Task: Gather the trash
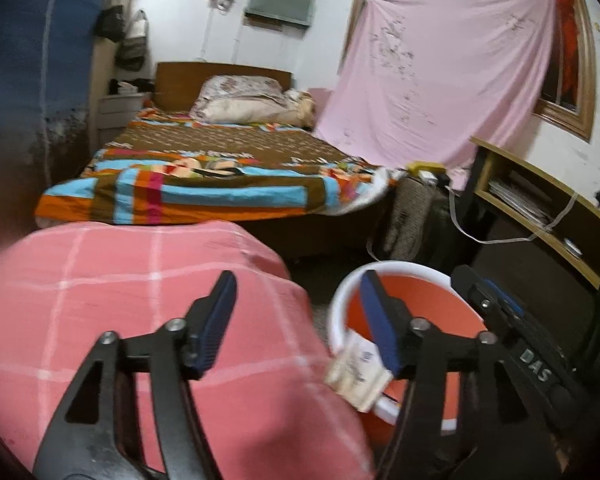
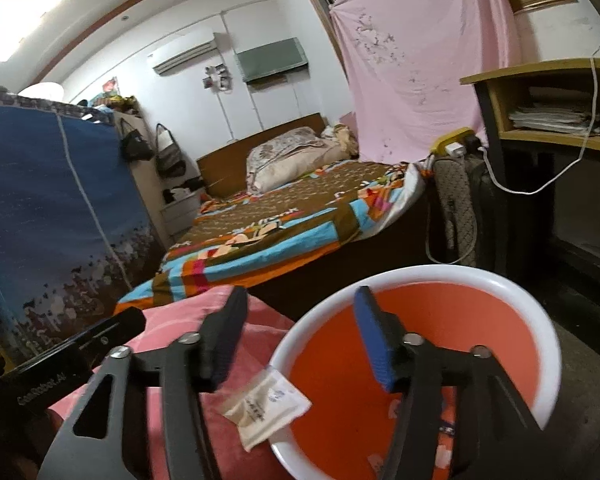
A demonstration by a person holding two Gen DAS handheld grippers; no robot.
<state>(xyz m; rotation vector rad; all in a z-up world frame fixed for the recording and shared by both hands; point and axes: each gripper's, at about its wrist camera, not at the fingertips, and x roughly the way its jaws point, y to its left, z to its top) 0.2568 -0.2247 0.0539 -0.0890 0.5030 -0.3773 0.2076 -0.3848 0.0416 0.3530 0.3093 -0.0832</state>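
Note:
An orange trash bin with a white rim stands on the floor beside a pink checked cover. A small white packet hangs over the bin's near rim, apart from both grippers' fingers. My left gripper is open and empty, with its right finger over the bin. My right gripper is open and empty, straddling the bin's left rim above the packet. A few small scraps lie in the bin's bottom.
A bed with a striped quilt lies beyond. A blue fabric wardrobe stands at the left. A wooden desk with papers and a dangling white cable stand at the right. A pink sheet hangs over the window.

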